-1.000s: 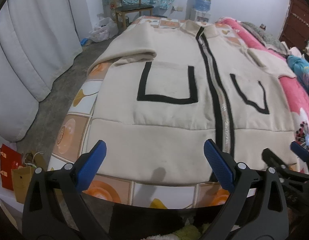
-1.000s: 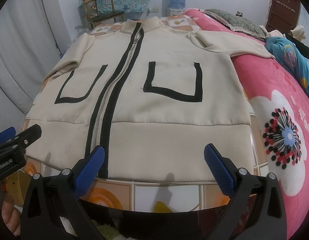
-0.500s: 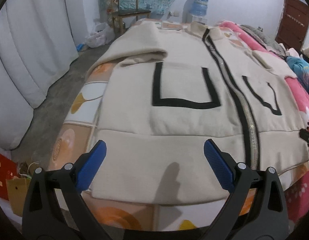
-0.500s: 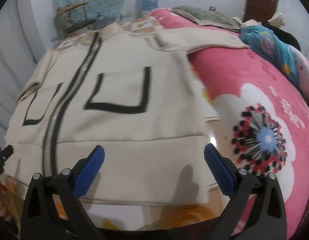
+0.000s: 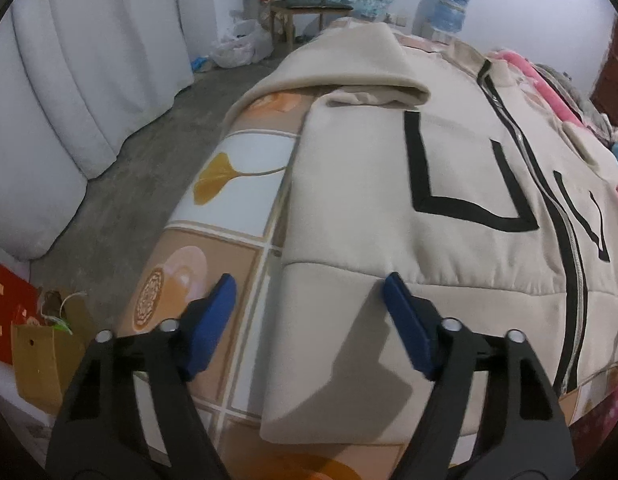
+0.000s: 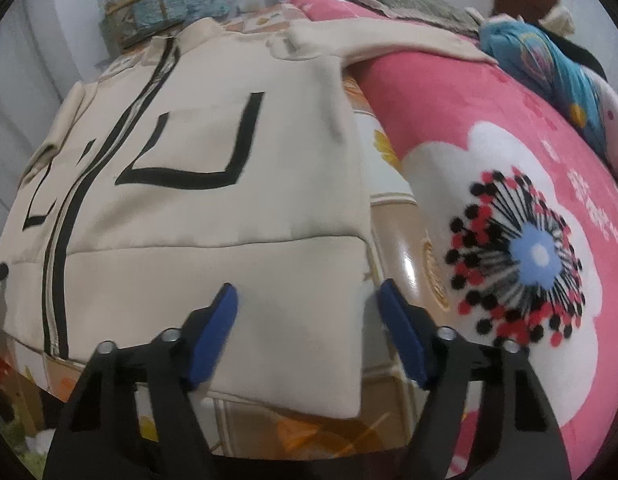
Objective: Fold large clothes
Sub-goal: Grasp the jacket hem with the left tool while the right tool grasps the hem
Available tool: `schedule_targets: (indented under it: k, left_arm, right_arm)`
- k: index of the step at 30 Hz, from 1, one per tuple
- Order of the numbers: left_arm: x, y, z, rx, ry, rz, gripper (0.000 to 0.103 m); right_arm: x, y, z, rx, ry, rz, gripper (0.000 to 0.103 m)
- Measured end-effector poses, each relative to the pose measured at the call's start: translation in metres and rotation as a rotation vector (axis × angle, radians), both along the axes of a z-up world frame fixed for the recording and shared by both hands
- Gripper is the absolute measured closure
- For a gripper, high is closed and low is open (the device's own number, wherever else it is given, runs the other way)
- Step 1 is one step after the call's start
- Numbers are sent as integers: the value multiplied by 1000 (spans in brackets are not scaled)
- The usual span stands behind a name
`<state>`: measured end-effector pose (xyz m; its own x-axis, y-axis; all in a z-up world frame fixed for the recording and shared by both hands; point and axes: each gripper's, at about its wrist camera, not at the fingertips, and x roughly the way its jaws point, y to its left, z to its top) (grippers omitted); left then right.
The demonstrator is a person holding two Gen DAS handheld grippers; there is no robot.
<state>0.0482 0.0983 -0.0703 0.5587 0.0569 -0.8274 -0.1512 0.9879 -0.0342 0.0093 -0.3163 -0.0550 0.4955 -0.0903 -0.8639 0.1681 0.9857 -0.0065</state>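
No brand or label can be read on the cream jacket; its only marks are 2 black U-shaped pocket outlines and a black-edged zipper down the middle. The pink blanket carries small white characters along its right side, too blurred to read.

The jacket lies flat, front up, on the patterned bed cover, collar toward the far wall. Your left gripper is spread wide over the jacket's lower left corner: one blue finger above the bed cover, the other above the hem band. Your right gripper is likewise released, straddling the lower right side edge, 1 finger over fabric, 1 over the cover.
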Motion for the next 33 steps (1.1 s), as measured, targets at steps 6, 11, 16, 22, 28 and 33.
schedule_targets:
  k: [6,11,16,22,28,33]
  left_arm:
    - [-7,-15,3,36,-38,-29,65]
    - [-17,-26,14,133,-71,-57,97]
    - [-41,-34,30,148,-96,-105,98]
    - [-85,-41,38,136,-71,-138,98]
    - [-109,-35,30,117,-12,-136,97]
    - [-107,-23,44,81,-17,-152,89]
  right_arm:
    - [9,1,-4,-33,-23,31,67]
    - [12,-11,4,40,-35,40,93]
    - [3,-15,10,27,-45,84,94]
    - [-24,-27,26,21,-68,107,97]
    - [-51,-35,20,36,-43,93,97]
    - [-62,-41,39,95,-67,52,88]
